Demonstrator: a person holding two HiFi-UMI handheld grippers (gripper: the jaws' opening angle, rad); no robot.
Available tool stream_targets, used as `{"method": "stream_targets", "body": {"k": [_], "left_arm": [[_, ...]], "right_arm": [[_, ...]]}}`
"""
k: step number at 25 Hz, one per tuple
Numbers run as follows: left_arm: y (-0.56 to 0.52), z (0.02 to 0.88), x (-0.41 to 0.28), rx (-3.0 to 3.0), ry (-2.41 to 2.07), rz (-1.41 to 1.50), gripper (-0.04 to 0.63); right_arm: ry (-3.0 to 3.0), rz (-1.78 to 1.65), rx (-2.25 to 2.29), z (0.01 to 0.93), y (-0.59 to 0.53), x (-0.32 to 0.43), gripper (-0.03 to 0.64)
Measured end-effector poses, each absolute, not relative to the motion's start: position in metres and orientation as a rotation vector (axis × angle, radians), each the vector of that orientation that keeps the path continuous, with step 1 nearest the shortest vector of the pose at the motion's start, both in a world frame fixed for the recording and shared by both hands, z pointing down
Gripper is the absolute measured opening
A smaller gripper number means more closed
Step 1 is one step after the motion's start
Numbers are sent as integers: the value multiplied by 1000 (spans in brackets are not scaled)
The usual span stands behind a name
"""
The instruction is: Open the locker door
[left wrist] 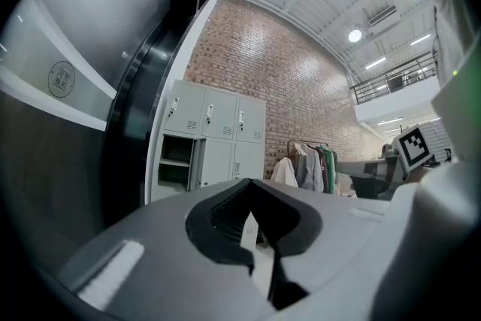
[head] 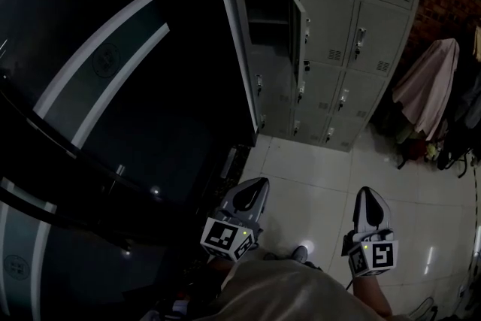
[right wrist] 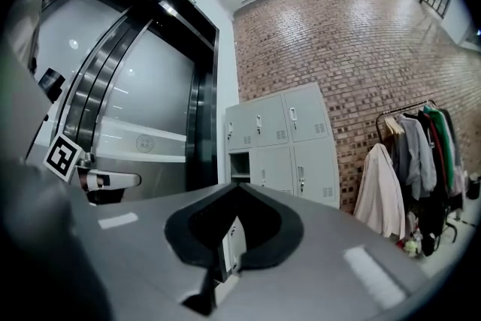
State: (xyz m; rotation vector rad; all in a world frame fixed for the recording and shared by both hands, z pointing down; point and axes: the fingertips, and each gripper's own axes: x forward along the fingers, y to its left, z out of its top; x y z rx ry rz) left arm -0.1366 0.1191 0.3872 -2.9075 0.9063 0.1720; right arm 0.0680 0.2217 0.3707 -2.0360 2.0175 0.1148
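A bank of grey lockers (head: 331, 34) stands against the brick wall ahead. One upper-left compartment (head: 267, 19) is open, with its door (head: 298, 30) swung out edge-on. The other doors are closed. My left gripper (head: 259, 183) and right gripper (head: 368, 193) hang low over the floor, well short of the lockers, both shut and holding nothing. In the left gripper view the jaws (left wrist: 250, 180) meet at their tips, with the open compartment (left wrist: 174, 162) far off. The right gripper view shows shut jaws (right wrist: 239, 186) pointing toward the lockers (right wrist: 282, 143).
A dark glossy wall with curved light bands (head: 113, 86) fills the left side, right beside the lockers. A rack of hanging clothes (head: 428, 86) stands to the right of them. White tiled floor (head: 323, 177) lies between me and the lockers.
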Motion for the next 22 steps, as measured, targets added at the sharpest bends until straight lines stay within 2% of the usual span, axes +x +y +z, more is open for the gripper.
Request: {"method": "stream_targets", "body": {"k": [22], "left_arm": [[100,417,-140,-2915,939,139,61]], "right_arm": [[2004,24,-2073,408,210,74,0]]}}
